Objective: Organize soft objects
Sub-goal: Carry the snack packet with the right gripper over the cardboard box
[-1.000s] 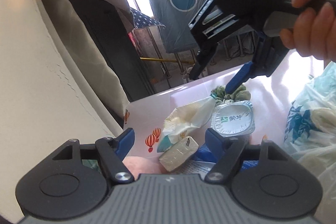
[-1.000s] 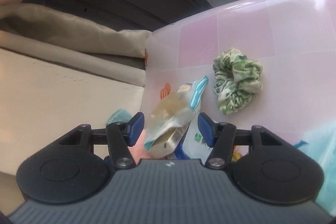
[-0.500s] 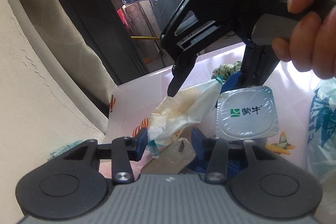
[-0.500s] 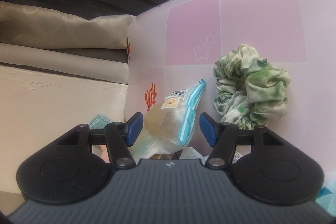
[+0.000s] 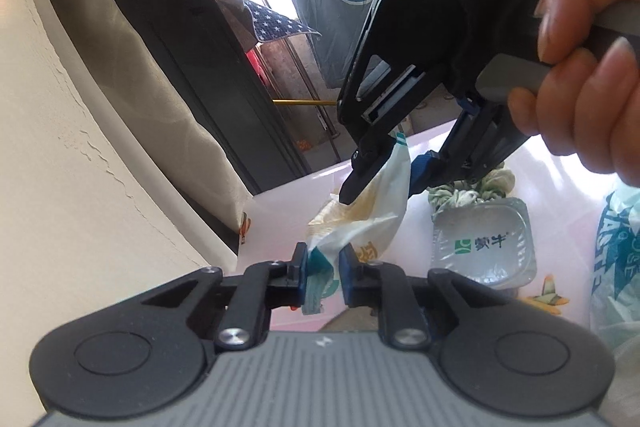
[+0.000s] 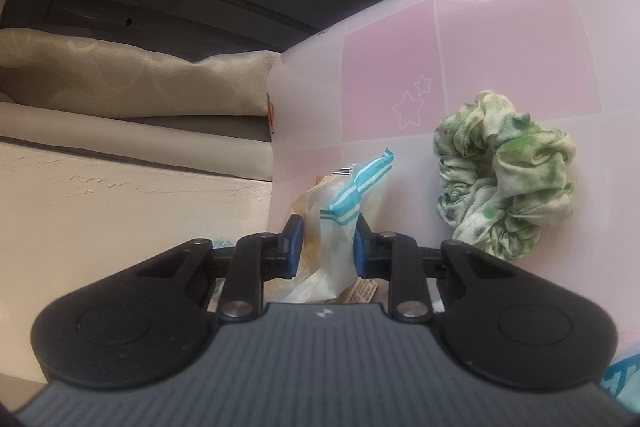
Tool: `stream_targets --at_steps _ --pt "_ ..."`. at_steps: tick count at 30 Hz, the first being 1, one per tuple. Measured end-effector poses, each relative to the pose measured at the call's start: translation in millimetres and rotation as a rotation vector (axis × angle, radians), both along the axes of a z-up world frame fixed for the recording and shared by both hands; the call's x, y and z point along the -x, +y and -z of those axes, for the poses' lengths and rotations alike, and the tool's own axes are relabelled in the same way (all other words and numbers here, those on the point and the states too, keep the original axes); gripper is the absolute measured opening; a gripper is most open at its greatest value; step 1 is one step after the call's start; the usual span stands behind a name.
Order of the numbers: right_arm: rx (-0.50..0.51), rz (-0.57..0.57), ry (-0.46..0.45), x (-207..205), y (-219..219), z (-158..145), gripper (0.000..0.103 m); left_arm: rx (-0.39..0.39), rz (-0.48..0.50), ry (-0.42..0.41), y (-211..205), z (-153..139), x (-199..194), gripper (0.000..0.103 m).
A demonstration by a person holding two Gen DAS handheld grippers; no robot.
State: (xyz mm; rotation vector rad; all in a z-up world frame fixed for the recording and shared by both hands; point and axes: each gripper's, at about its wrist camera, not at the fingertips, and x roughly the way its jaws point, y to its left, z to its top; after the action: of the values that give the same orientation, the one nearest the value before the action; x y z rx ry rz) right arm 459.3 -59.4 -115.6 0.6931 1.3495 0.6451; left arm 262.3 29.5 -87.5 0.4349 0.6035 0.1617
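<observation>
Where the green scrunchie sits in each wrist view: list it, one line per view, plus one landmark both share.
Left wrist: green scrunchie is right of centre, mostly hidden behind the right gripper, just above the yogurt cup.
Right wrist: it lies in plain view at right of centre on the pink tablecloth.
Shared landmark: the crinkled snack wrapper, left of the scrunchie in both.

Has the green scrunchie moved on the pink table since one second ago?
Cannot tell. The green scrunchie lies by the same star print on the pink table; it only looks larger, likely because the camera came closer.
</observation>
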Motion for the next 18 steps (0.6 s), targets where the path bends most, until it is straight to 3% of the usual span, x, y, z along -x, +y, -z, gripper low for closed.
stream_targets --at_steps 10,18 --pt "-0.083 -0.013 -0.132 38.3 -13.6 -85.2 0.021 0.019 0.016 -0.126 -6.4 -70.1 45.5 0.017" --pt "-0.094 0.03 -0.207 102.5 -77.8 -147.6 0.021 0.086 0.127 -0.167 -46.4 -117.8 104.6 0.017"
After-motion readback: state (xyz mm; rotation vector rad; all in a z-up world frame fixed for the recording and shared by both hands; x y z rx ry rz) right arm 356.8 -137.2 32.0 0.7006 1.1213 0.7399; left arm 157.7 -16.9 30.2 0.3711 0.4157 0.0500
